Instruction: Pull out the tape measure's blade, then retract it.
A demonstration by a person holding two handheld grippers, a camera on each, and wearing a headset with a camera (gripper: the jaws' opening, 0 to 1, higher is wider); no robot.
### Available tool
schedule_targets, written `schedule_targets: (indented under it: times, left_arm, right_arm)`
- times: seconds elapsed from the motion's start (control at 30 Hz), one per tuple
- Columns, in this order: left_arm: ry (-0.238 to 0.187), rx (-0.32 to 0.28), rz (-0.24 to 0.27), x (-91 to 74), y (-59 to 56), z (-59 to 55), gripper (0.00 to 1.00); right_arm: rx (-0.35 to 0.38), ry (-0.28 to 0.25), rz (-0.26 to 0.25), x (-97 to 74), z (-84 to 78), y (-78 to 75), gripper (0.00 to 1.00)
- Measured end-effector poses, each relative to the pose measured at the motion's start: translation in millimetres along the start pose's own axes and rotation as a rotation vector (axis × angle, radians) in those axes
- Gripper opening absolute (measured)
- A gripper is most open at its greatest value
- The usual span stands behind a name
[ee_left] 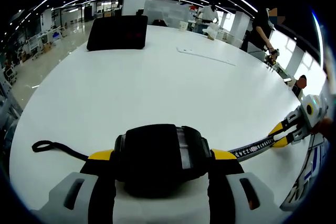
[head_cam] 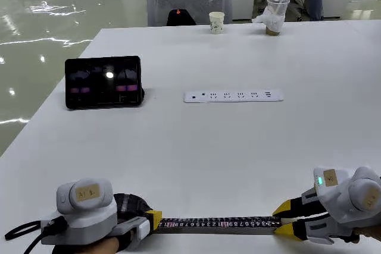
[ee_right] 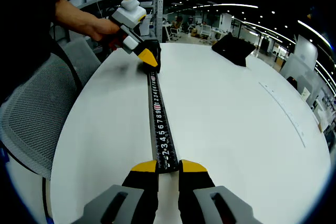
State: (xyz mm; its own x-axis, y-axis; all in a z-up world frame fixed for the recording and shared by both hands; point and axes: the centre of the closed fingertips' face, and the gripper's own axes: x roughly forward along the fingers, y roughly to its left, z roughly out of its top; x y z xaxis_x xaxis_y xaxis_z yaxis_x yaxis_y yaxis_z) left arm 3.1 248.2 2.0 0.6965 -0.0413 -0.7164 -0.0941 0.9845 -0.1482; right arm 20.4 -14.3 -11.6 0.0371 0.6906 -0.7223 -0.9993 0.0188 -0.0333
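Note:
The black tape measure case [head_cam: 127,205] sits at the table's near left edge, with my left gripper [head_cam: 140,211] shut on it. In the left gripper view the case [ee_left: 160,153] is clamped between the yellow fingertips [ee_left: 101,155]. Its black numbered blade [head_cam: 217,223] lies pulled out flat along the table toward the right. My right gripper [head_cam: 283,220] is shut on the blade's end. In the right gripper view the blade [ee_right: 157,119] runs from my right gripper [ee_right: 168,167] away to the left gripper [ee_right: 137,35].
A dark tablet [head_cam: 103,81] stands at mid left and a white power strip [head_cam: 233,96] lies at the centre. A paper cup [head_cam: 216,22] and a plastic cup [head_cam: 275,15] stand at the far edge. A mesh chair [ee_right: 31,124] is beside the table.

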Motion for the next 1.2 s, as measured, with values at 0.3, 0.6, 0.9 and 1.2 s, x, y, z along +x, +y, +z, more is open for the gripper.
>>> schedule_targets:
  times: [0.3,0.6,0.9,1.2]
  left_arm:
    - [-0.002,-0.002,0.005,0.5,0.5,-0.2,0.66]
    - [0.021,0.016,0.011,-0.2,1.4,-1.8,0.64]
    - [0.049,0.030,0.013,0.4,2.4,-2.9,0.62]
    - [0.051,0.029,0.010,-0.4,2.5,-3.2,0.61]
  right_arm:
    - [0.004,0.001,0.000,0.2,0.6,0.3,0.11]
    - [0.007,0.000,0.003,0.2,0.1,0.4,0.10]
    - [-0.004,0.016,0.013,0.1,-0.9,0.7,0.10]
    - [-0.004,0.019,0.010,-0.5,-1.2,0.5,0.10]
